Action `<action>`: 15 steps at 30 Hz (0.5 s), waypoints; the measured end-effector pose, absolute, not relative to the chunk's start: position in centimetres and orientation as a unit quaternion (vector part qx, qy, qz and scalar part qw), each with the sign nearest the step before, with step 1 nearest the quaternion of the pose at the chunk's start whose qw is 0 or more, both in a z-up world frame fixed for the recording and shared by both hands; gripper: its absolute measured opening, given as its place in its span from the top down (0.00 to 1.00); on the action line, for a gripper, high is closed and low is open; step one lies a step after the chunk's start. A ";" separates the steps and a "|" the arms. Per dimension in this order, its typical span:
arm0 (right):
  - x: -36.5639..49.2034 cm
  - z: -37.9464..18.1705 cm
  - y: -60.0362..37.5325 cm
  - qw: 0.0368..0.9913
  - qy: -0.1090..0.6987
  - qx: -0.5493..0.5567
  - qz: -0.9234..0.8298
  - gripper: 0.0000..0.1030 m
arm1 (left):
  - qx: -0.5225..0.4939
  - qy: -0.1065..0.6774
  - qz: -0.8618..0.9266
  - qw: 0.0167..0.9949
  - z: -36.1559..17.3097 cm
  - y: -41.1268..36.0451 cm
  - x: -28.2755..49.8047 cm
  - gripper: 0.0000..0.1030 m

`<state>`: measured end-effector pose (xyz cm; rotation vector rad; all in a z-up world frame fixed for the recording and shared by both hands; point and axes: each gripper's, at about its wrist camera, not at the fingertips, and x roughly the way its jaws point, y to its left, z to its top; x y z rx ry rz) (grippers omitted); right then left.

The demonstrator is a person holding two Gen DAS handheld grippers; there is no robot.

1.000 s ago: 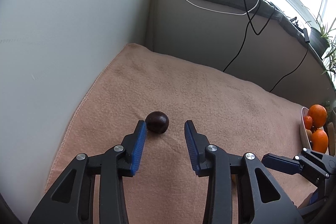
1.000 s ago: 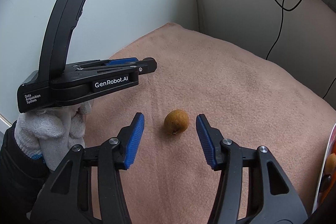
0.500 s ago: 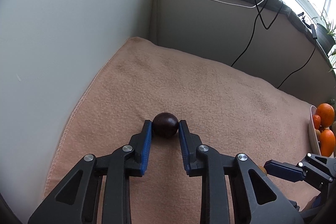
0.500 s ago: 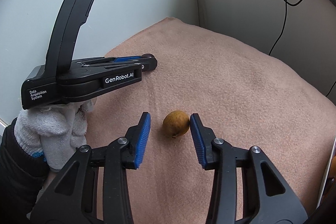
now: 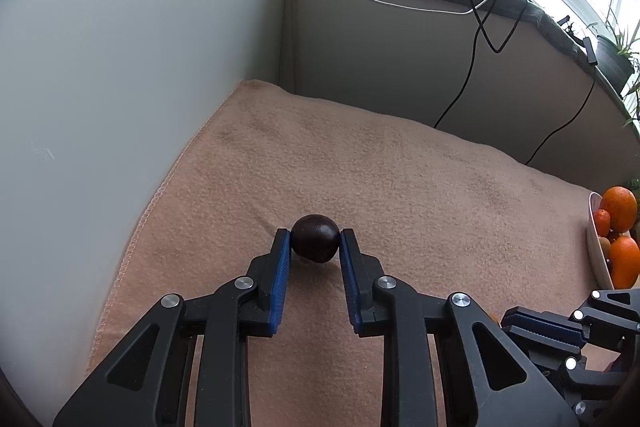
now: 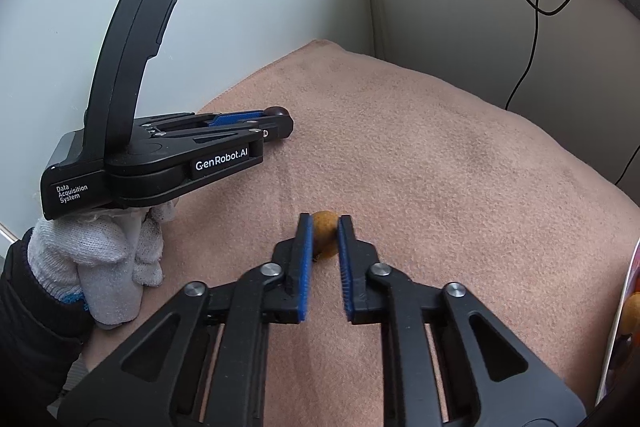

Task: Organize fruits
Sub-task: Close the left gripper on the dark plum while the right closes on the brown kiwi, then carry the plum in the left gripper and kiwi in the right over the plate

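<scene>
Fruits were pinched: left gripper [image 5: 315, 243] clamped the dark plum [image 5: 315, 238], right gripper [image 6: 325, 235], just closed, clamped the brown fruit [image 6: 325, 231]; I judged lifting gently best.

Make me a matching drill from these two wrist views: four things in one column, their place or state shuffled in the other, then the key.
Things
1. dark round fruit
2. small brown fruit
3. oranges
4. white cable

Place or state
A. piled in the white bowl at the blanket's right edge
B. clamped between the left gripper's blue pads
C. hanging loose across the back wall
D. clamped between the right gripper's blue pads

Pairs: 1-B, 2-D, 3-A, 4-C
</scene>
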<state>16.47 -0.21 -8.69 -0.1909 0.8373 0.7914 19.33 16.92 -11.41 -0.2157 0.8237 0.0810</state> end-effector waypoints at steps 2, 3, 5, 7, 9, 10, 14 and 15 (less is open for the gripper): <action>16.5 -8.5 -0.4 0.832 0.398 -0.090 0.377 0.91 | -0.107 0.398 0.037 0.910 -11.3 16.9 19.1 0.78; 16.6 -8.6 -0.3 0.828 0.403 -0.090 0.380 0.91 | -0.106 0.398 0.038 0.910 -11.2 16.8 18.9 0.78; 16.8 -8.9 -0.2 0.833 0.400 -0.097 0.369 0.91 | -0.106 0.398 0.038 0.910 -11.1 16.8 18.8 0.78; 17.0 -9.1 -0.2 0.831 0.403 -0.096 0.372 0.78 | -0.107 0.398 0.037 0.910 -11.1 16.9 18.8 0.78; 16.9 -9.2 0.2 0.829 0.406 -0.099 0.371 0.52 | -0.107 0.397 0.036 0.911 -11.2 17.0 18.9 0.78; 16.8 -9.3 0.3 0.830 0.403 -0.099 0.373 0.47 | -0.108 0.397 0.035 0.911 -11.2 17.1 19.0 0.78; 16.5 -9.6 1.3 0.824 0.404 -0.113 0.381 0.48 | -0.109 0.396 0.036 0.911 -11.3 17.2 18.9 0.78; 16.5 -9.8 1.5 0.826 0.403 -0.119 0.376 0.48 | -0.109 0.396 0.037 0.911 -11.3 17.2 18.9 0.78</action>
